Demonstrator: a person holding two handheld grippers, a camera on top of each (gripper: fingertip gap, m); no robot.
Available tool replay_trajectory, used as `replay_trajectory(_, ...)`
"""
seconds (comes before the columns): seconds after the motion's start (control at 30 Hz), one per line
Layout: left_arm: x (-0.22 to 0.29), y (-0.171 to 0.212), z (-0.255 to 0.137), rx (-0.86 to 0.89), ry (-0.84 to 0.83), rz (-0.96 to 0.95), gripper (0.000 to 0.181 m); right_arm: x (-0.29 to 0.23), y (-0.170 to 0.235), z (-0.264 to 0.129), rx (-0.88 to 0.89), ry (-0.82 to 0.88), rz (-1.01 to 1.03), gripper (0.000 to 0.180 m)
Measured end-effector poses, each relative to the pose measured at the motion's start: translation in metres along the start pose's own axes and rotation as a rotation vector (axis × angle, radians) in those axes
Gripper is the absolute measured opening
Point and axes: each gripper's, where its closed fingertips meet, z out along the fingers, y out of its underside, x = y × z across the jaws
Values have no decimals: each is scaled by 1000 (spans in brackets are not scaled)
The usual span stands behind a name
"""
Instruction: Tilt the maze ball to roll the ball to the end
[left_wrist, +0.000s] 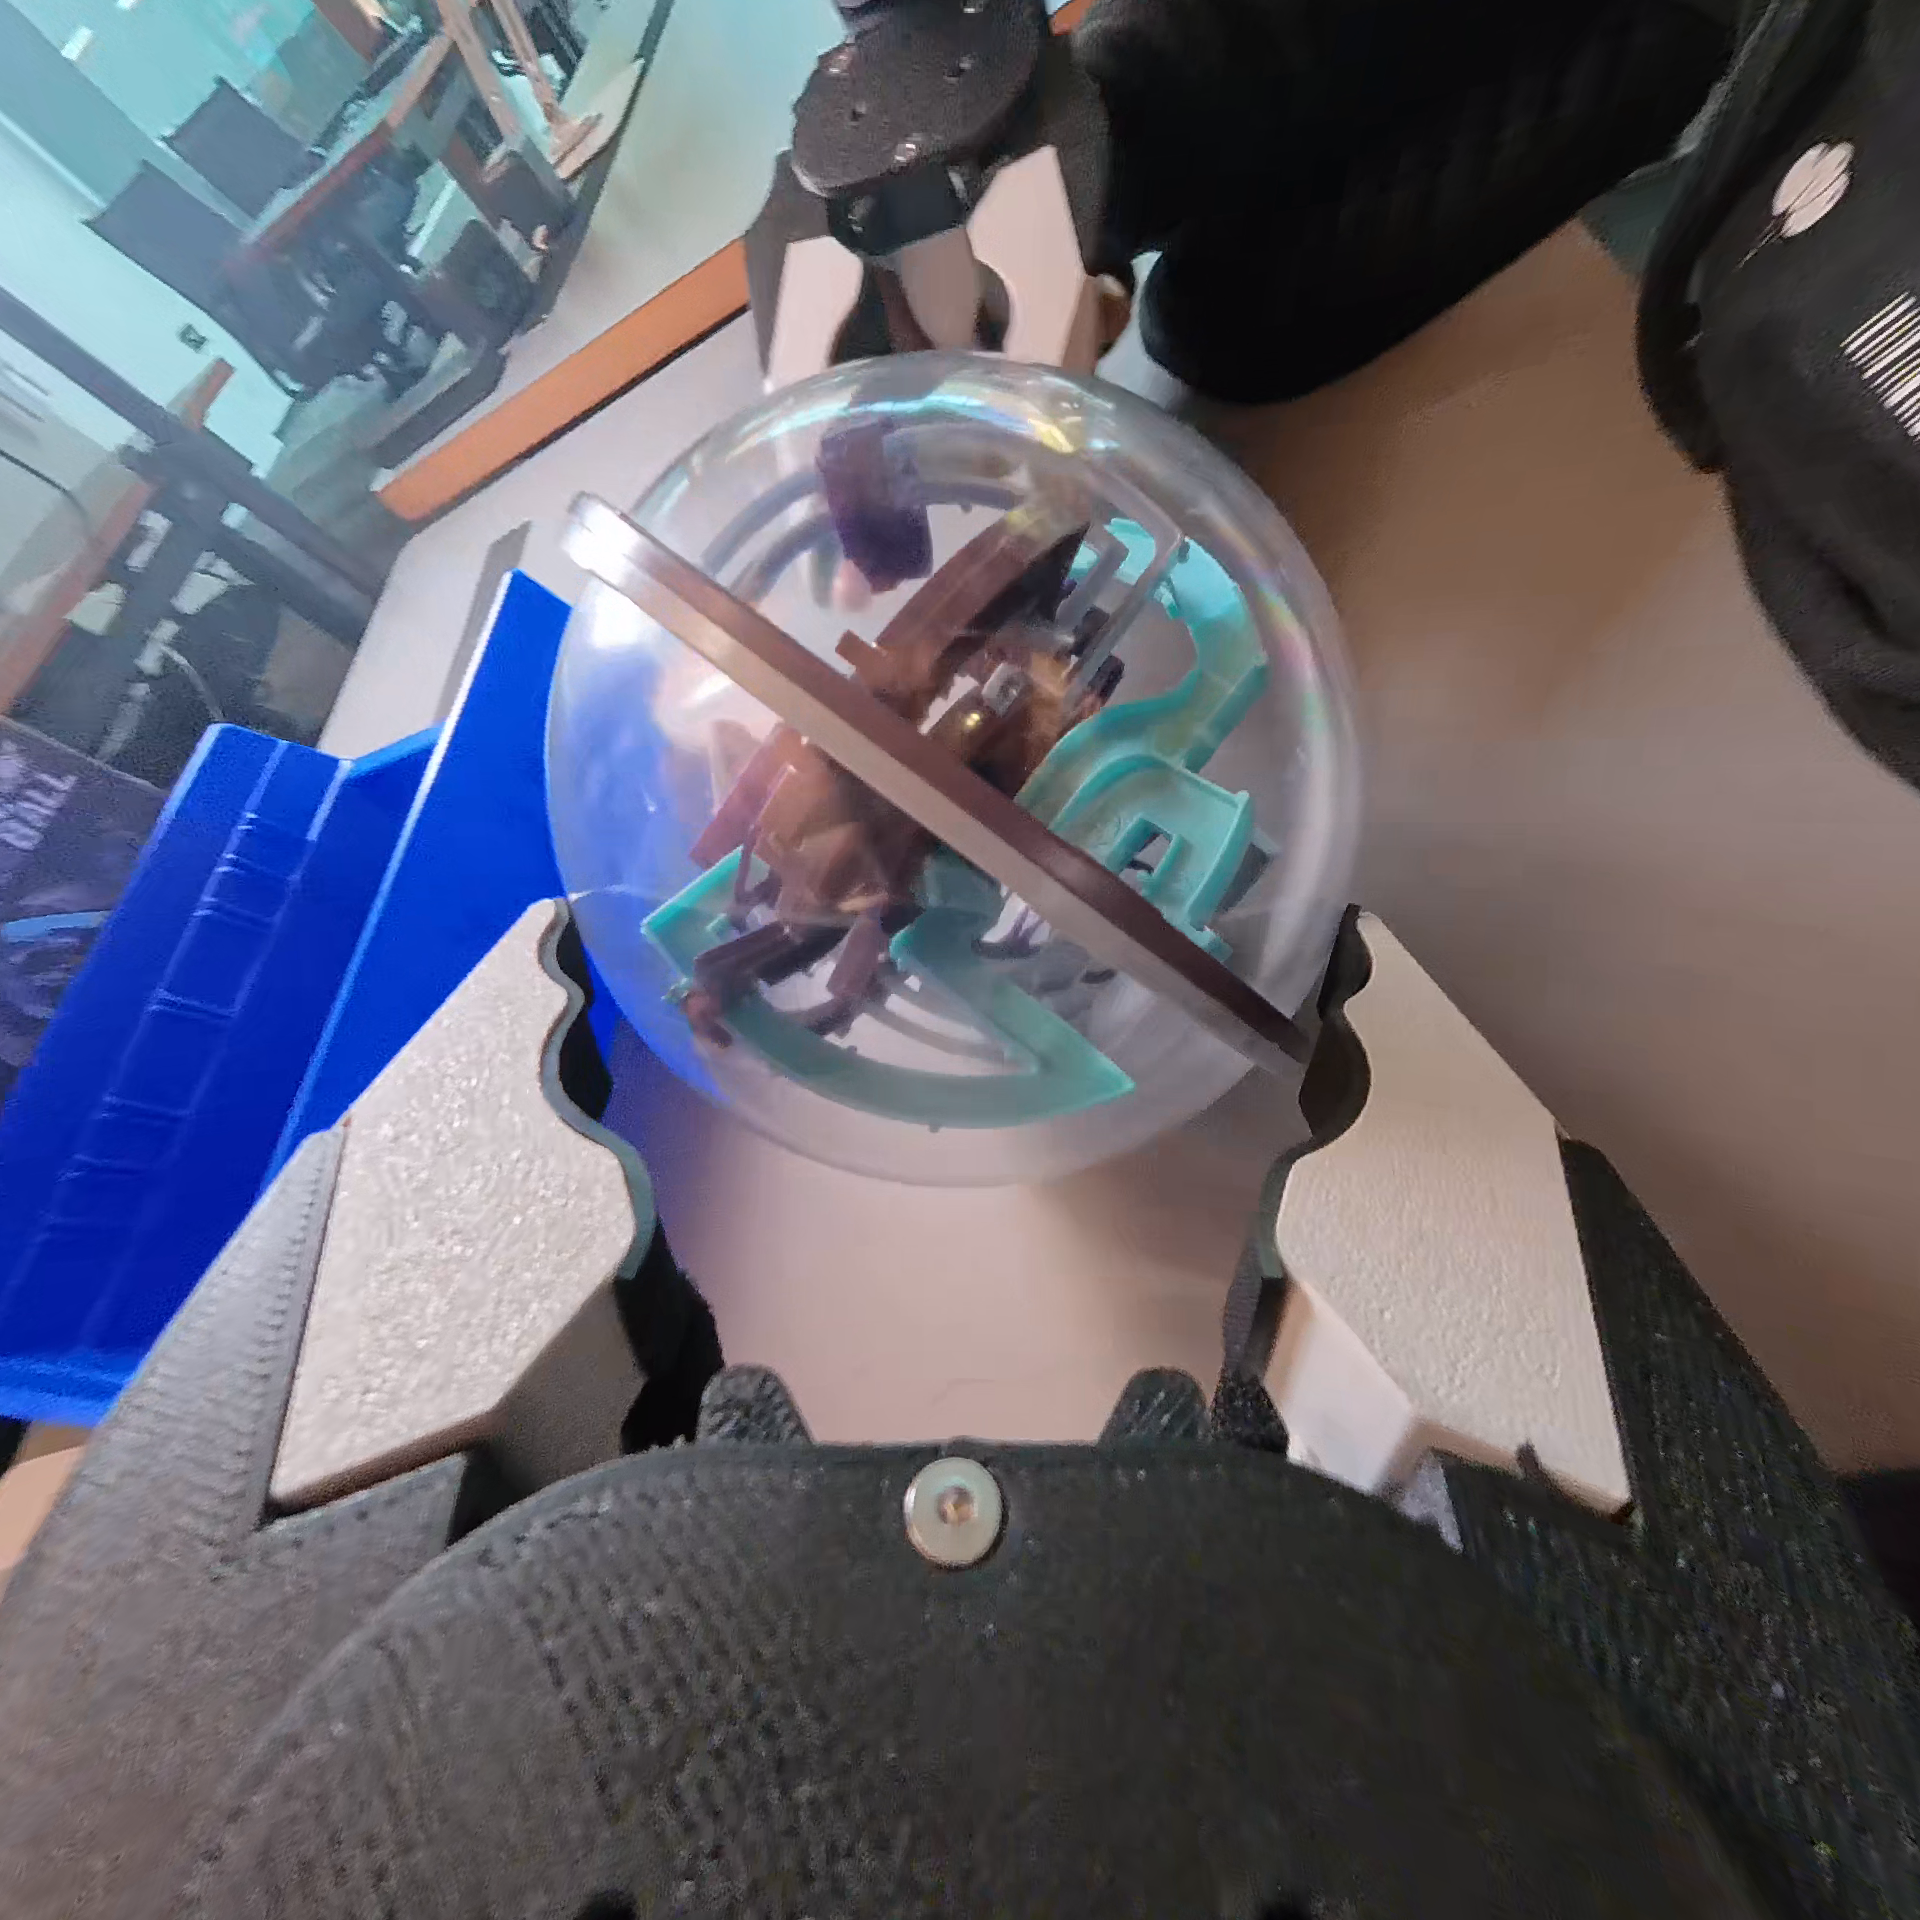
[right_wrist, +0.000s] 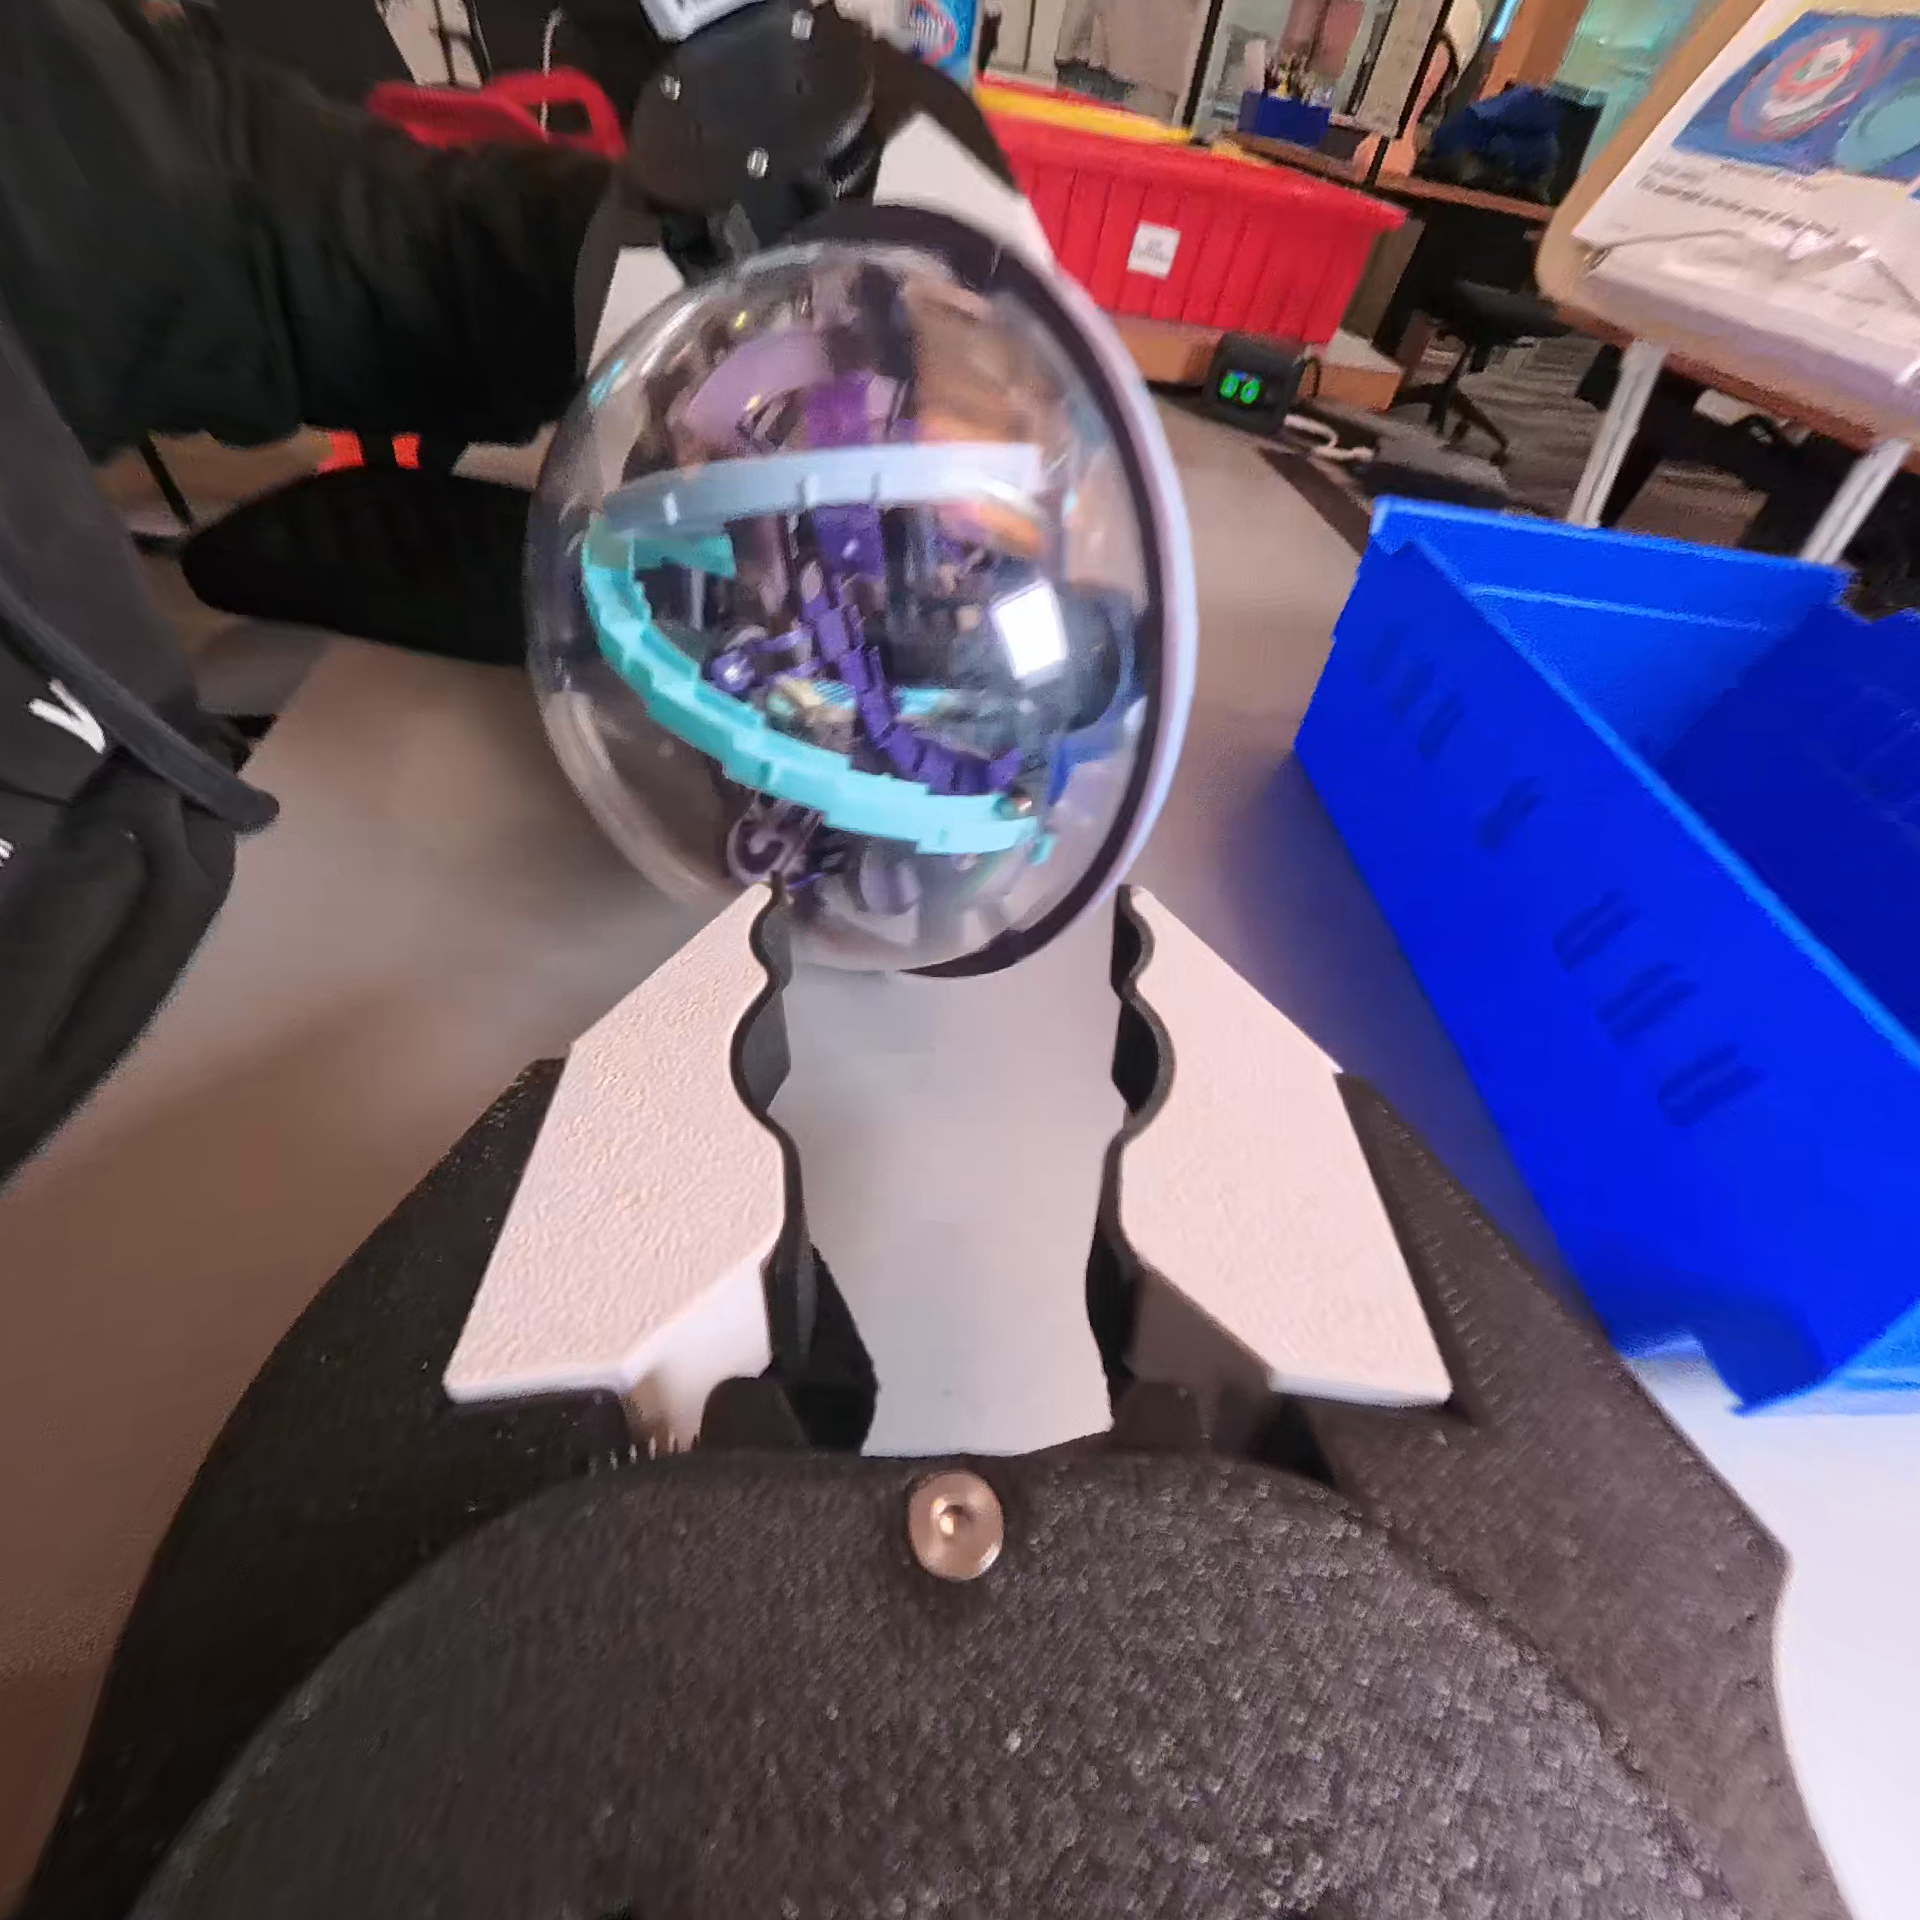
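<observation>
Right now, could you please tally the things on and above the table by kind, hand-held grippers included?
Maze ball: 1
Blue bin: 1
Hand-held grippers: 2, the left hand-held gripper and the right hand-held gripper, both against the maze ball
Total: 4

We hold the left gripper (left_wrist: 951, 997) w/ jaws spread wide, fingertips (left_wrist: 551, 956) clamping opposite sides of the maze ball (left_wrist: 935, 769). Right gripper (right_wrist: 951, 935), jaws narrower, grips its far side, facing the left gripper.
</observation>
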Motion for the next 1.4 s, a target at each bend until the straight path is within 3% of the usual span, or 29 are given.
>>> replay_trajectory(0.13, 4, 0, -1, 22, 159, -137, 137, 19, -17, -8, 8, -19, -7, 49)
replay_trajectory(0.3, 8, 1, 2, 86, 349, -306, 137, 34, -16, 9, -83, -73, -13, 43)
replay_trajectory(0.37, 7, -1, 1, 114, 397, -343, 137, 29, -16, 14, -59, -154, 49, 29)
replay_trajectory(0.67, 14, -15, 0, 190, 646, -445, 135, 11, -9, 18, 46, -387, 312, 23)
replay_trajectory(0.9, 9, -15, 5, 268, 687, -506, 135, 11, -20, 13, 159, -517, 548, 8)
replay_trajectory(1.1, 7, -15, 4, 328, 745, -580, 132, 8, -15, 13, 147, -554, 591, 6)
replay_trajectory(1.4, -24, -4, -8, 365, 566, -687, 109, 26, 0, 8, 130, -491, 649, 5)
